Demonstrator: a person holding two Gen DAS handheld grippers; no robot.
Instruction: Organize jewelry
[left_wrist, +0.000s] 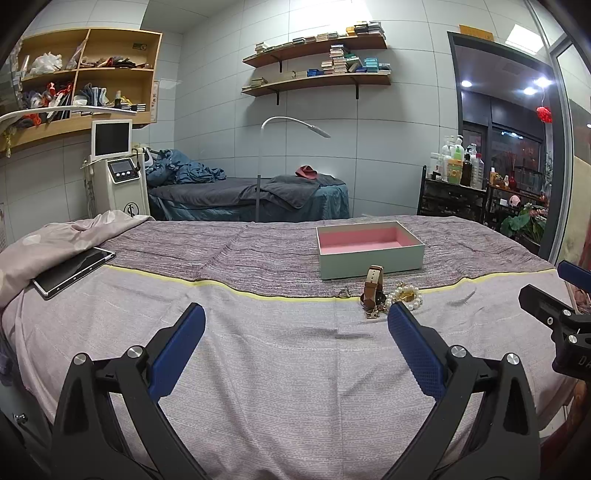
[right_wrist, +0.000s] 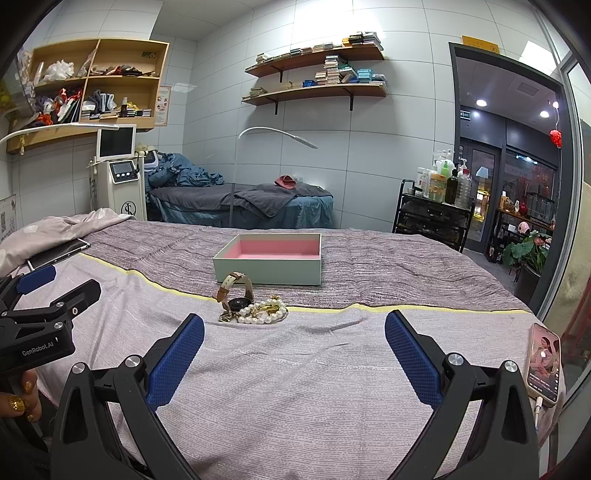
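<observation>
A pale green box (left_wrist: 369, 264) (right_wrist: 267, 267) with a pink lining stands open and bare inside on the bed. In front of it lies a small heap of jewelry: a brown-strapped watch (left_wrist: 372, 288) (right_wrist: 236, 291), a pearl bracelet (left_wrist: 406, 295) (right_wrist: 260, 314) with a gold piece, and a small ring (left_wrist: 344, 292). My left gripper (left_wrist: 297, 317) is open, low over the cover, with the heap just beyond its right finger. My right gripper (right_wrist: 293, 326) is open too, the heap ahead near its left finger. Neither holds anything.
A tablet (left_wrist: 74, 271) rests on the bed at the left by a rumpled blanket (left_wrist: 55, 236). A lit phone (right_wrist: 545, 363) on a cable lies at the bed's right edge. A hand (right_wrist: 22, 398) grips the left tool. Another bed, a floor lamp, a machine stand behind.
</observation>
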